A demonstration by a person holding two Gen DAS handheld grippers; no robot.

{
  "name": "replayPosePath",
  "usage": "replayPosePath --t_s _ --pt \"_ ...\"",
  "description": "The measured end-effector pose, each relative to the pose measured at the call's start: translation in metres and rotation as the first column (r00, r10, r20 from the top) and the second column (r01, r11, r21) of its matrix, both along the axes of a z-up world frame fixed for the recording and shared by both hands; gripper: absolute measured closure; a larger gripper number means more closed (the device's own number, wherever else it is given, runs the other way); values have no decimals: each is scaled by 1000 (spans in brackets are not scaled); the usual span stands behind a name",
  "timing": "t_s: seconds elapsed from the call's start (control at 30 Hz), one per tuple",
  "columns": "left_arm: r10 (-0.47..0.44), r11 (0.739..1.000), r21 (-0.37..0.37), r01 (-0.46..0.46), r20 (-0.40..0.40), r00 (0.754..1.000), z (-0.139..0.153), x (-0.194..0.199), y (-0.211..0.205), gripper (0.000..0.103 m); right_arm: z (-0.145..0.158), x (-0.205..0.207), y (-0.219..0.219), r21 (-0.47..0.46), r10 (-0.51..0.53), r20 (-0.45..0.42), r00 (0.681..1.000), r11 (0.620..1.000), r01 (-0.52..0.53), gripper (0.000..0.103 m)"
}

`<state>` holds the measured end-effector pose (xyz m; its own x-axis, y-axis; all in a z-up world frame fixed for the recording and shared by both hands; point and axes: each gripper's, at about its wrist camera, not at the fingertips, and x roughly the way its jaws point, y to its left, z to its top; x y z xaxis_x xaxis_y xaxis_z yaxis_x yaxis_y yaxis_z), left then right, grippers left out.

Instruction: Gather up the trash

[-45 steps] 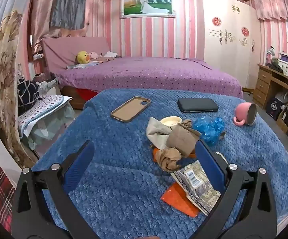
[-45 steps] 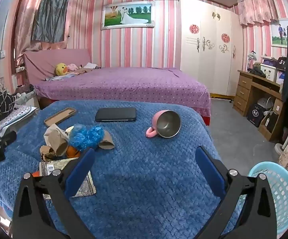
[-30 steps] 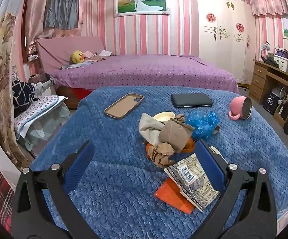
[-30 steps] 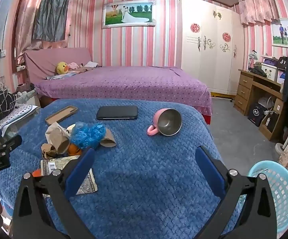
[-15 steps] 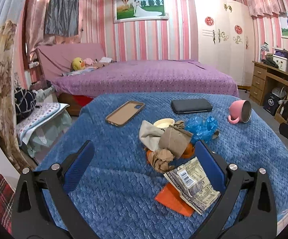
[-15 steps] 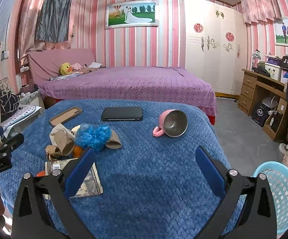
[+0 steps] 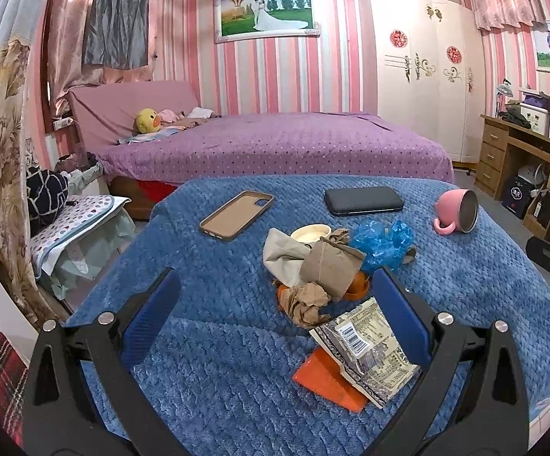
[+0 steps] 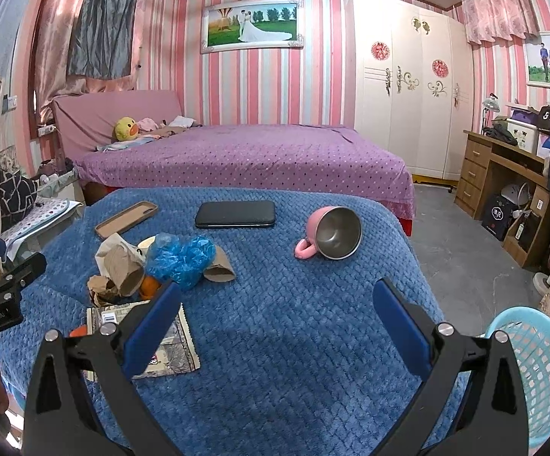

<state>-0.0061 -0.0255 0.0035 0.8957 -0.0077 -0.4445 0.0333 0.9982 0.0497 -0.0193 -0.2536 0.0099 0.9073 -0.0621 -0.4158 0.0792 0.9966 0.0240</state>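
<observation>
My left fingers (image 7: 275, 319) and right fingers (image 8: 275, 319) both stand wide and empty above the blue-covered desk (image 7: 206, 380), no trash lifted yet. Over the past second and a half the left pair has drawn back a little and levelled, so the whole litter pile now sits framed ahead of it instead of crowding its right pad; the right pair has barely shifted. I read that as lining up for a first pick, with the collecting itself still to begin.

Nearest the left fingers, at about 5 o'clock, a printed wrapper (image 7: 366, 345) lies flat over an orange sheet (image 7: 324, 376). Just beyond, at 1 o'clock, sits the heap: crumpled brown paper (image 7: 305, 304), a brown paper cup (image 7: 332, 266) on its side, a grey scrap (image 7: 282, 252), a small white lid (image 7: 310, 232) and a blue plastic bag (image 7: 383, 243), all touching or overlapping.

From the right fingers, the same pile is at 10 o'clock, and a light blue basket (image 8: 533, 372) stands on the floor at 4 o'clock, just off the desk's edge, the likely drop point.

Farther back lie things I judge are not trash: a phone case (image 7: 237, 214), a black phone (image 7: 364, 200) and a tipped pink mug (image 7: 457, 211). Beyond them, the purple bed (image 7: 275, 144).
</observation>
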Motion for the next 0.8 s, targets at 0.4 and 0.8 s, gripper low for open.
replayPosePath --t_s 0.4,0.8 --pt "-7 1000 0 7 -13 1000 -3 0 -1 5 -3 -1 4 4 12 -1 1000 1000 -12 4" --pt "11 1000 -7 -11 -31 999 -6 4 1 5 -3 -1 3 6 13 -1 1000 1000 -13 4"
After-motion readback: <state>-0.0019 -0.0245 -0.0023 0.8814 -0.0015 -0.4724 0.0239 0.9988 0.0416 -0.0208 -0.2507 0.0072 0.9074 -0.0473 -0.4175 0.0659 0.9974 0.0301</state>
